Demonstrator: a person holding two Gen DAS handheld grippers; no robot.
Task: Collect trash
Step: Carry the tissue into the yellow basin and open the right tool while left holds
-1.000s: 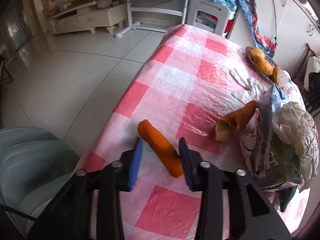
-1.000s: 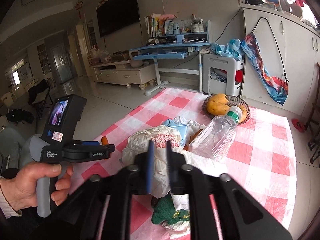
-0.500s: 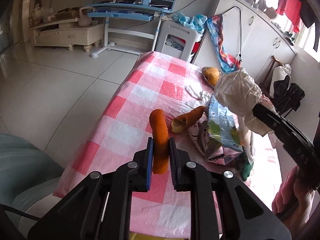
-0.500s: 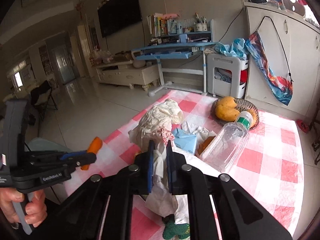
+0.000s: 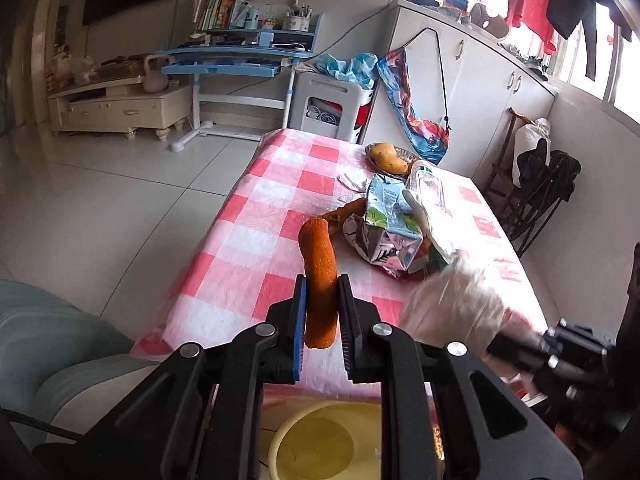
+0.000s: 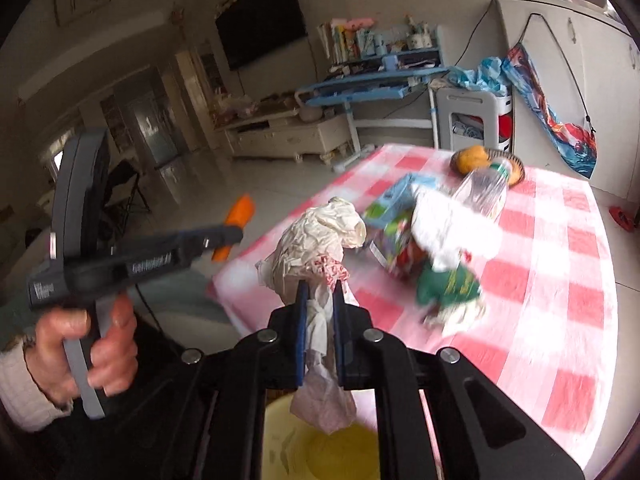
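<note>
We look across a surface (image 5: 256,216) covered in a glossy, crinkled plastic cloth of pink, red and white checks, standing on a pale tiled floor (image 5: 100,200). Behind it are a blue desk (image 5: 236,56) stacked with books, a cream low cabinet (image 5: 120,108), white cupboards (image 5: 480,92) and a dark wall screen (image 6: 262,36).

We grasp an orange stick-shaped scrap (image 5: 320,280) in the left hand-held gripper (image 5: 322,328), whose blue pads are clenched on its lower half. The scrap is a rough, grainy cylinder with rounded ends; its long axis runs almost straight up the left wrist view, tipped slightly left, its free end pointing away from us over the near edge of the surface.

The right hand-held gripper (image 6: 320,332) is clenched on a crumpled white plastic bag (image 6: 320,248) with red print. The thin, wrinkled film is pinched at a narrow neck; a puffy wad rises above the pads and a limp tail hangs below, so the bag runs roughly vertical.

Both items are lifted clear of the surface, above a yellow round basin (image 5: 324,440) at the bottom of each view.

Left on the cloth are a crushed printed carton (image 5: 392,232), a clear plastic bottle (image 6: 484,192) lying on its side, a green wrapper (image 6: 448,284), and a basket (image 6: 516,172) holding yellow-orange fruit (image 5: 386,158).
</note>
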